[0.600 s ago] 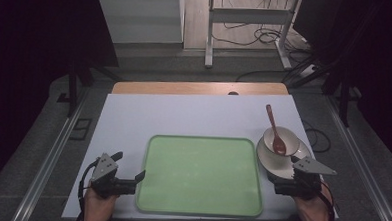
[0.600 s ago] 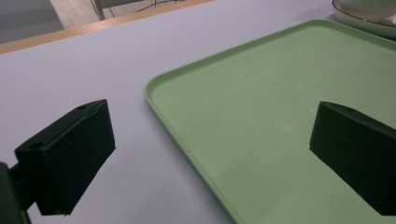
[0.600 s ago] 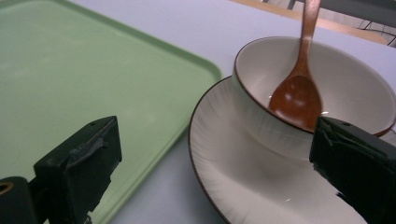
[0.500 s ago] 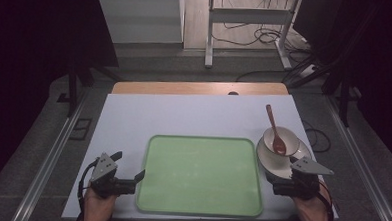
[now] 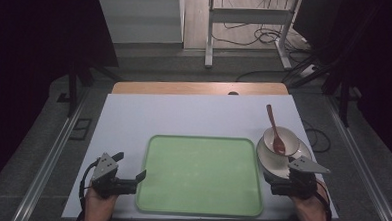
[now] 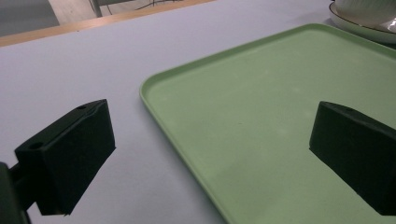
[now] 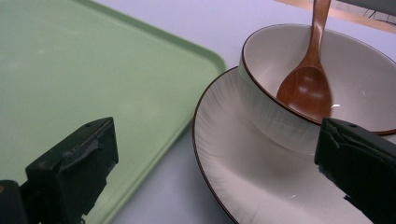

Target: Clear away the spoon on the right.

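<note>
Judging by where my right tongs sit, the work in hand is the crockery stack just ahead of them: a cream plate with a dark rim line, a matching bowl standing on it, and a wooden spoon resting in the bowl with its handle leaning out over the far rim. The stack stands on the white tabletop, just beside the right edge of the green tray, not on it.

My right tongs are spread wide with nothing between them; in the right gripper view the near edge of the plate lies in the gap between the two jaws. My left tongs are spread too and pinch nothing, hovering at the tray's left rim.

I take the plate and bowl for glazed ceramic: stiff, fairly heavy for their size, smooth and slippery under hard pads, and liable to chip or break if dropped or knocked. The bowl merely sits on the plate, so it could slide if I tilt the stack, and the spoon is light and loose, apt to swing or tip out.

The best hold, I think, is the plate's near rim, one pad above and one below, squeezing firmly and keeping it level. If only the bowl is wanted, I would pinch its wall over the rim, well clear of the spoon.
</note>
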Demonstrator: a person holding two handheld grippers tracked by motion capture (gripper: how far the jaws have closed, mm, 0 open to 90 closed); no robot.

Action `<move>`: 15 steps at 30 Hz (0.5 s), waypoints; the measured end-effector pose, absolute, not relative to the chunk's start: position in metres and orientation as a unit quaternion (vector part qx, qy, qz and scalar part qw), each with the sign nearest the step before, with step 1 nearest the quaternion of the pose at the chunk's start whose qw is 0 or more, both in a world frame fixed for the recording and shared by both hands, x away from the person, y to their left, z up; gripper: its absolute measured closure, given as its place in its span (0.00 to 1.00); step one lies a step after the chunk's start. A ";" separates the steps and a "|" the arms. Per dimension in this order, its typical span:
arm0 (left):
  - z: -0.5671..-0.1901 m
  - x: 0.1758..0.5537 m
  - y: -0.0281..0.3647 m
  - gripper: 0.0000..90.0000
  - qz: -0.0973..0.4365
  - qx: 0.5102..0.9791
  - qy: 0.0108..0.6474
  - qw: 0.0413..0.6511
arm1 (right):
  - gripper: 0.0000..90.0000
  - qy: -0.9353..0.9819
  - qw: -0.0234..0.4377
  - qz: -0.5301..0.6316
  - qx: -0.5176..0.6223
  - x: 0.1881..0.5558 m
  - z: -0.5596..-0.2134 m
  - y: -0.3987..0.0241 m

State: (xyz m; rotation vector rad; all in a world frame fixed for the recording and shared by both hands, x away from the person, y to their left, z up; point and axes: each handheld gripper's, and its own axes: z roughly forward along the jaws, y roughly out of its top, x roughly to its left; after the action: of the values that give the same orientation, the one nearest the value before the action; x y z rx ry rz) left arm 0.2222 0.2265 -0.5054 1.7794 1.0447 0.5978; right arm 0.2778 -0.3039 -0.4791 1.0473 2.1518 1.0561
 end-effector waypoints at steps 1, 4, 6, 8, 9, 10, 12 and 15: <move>-0.505 0.222 0.226 0.00 0.245 0.728 0.428 0.476 | 0.00 0.794 0.260 0.390 0.387 0.278 -0.479 -0.304; -0.506 0.222 0.226 0.00 0.247 0.730 0.427 0.472 | 0.00 0.793 0.259 0.390 0.389 0.278 -0.479 -0.304; -0.506 0.222 0.225 0.00 0.248 0.732 0.426 0.471 | 0.00 0.794 0.260 0.389 0.389 0.278 -0.479 -0.303; -0.506 0.222 0.225 0.00 0.250 0.733 0.425 0.469 | 0.00 0.794 0.262 0.388 0.388 0.278 -0.478 -0.303; -0.506 0.222 0.225 0.00 0.252 0.733 0.425 0.467 | 0.00 0.792 0.263 0.389 0.390 0.278 -0.478 -0.303; -0.506 0.222 0.224 0.00 0.252 0.734 0.424 0.467 | 0.00 0.792 0.262 0.389 0.390 0.278 -0.477 -0.303; -0.506 0.222 0.224 0.00 0.253 0.733 0.424 0.467 | 0.00 0.792 0.265 0.388 0.391 0.278 -0.477 -0.303; -0.506 0.222 0.224 0.00 0.252 0.732 0.425 0.469 | 0.00 0.790 0.270 0.387 0.391 0.279 -0.475 -0.303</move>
State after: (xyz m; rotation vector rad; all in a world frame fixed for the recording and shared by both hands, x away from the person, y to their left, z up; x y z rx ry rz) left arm 0.2218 0.2242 -0.5056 1.7961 1.0415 0.6178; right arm 0.2786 -0.3026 -0.4749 1.0537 2.1297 1.0444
